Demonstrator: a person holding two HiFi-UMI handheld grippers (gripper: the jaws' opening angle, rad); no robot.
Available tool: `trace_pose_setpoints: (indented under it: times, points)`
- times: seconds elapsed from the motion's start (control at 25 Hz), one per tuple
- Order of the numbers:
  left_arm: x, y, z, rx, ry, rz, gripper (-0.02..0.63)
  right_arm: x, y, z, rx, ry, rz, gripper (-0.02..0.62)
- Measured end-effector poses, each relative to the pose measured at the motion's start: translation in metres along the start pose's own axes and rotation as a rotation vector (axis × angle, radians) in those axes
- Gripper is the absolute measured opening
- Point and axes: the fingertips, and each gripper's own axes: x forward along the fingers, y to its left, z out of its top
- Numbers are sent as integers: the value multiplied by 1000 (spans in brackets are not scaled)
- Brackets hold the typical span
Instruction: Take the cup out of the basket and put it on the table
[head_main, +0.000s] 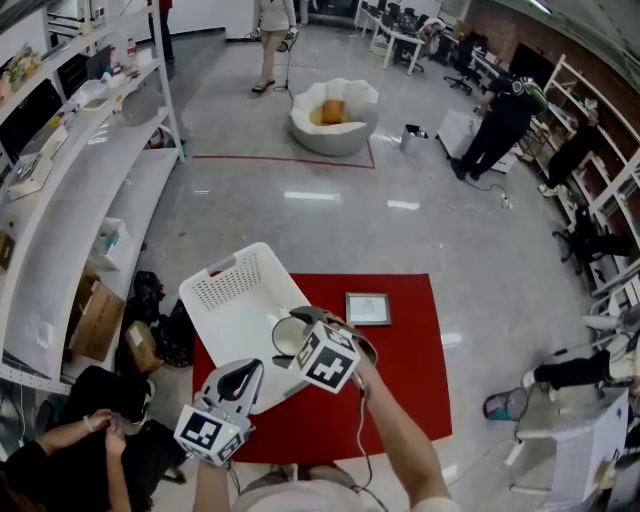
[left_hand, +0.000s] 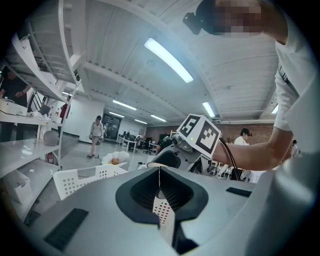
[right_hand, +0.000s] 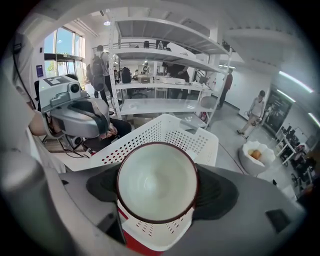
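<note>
A white cup with a dark rim (right_hand: 156, 181) is held between the jaws of my right gripper (right_hand: 157, 197), its mouth facing the camera. In the head view the cup (head_main: 288, 336) hangs over the near right corner of the white perforated basket (head_main: 235, 290), with the right gripper (head_main: 303, 338) shut on it. The basket (right_hand: 172, 131) lies just behind the cup. My left gripper (head_main: 240, 382) is to the near left of the basket, jaws pressed together and holding nothing. The left gripper (left_hand: 159, 194) looks toward the right gripper's marker cube (left_hand: 200, 134) and the basket (left_hand: 82, 178).
The basket sits on a red table (head_main: 400, 385), with a small framed picture (head_main: 368, 308) to its right. White shelving (head_main: 70, 170) runs along the left. A seated person (head_main: 90, 430) is at the near left. Other people stand far off.
</note>
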Motion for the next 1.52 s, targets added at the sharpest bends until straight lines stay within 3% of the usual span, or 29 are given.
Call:
trace_pose_setpoints:
  times: [1.04, 1.52]
  points:
    - [41, -92, -9, 7, -1, -211, 12, -77, -4, -77, 130, 7, -145, 414]
    - [60, -131, -25, 15, 18, -301, 12, -92, 0, -133, 214, 33, -192, 414]
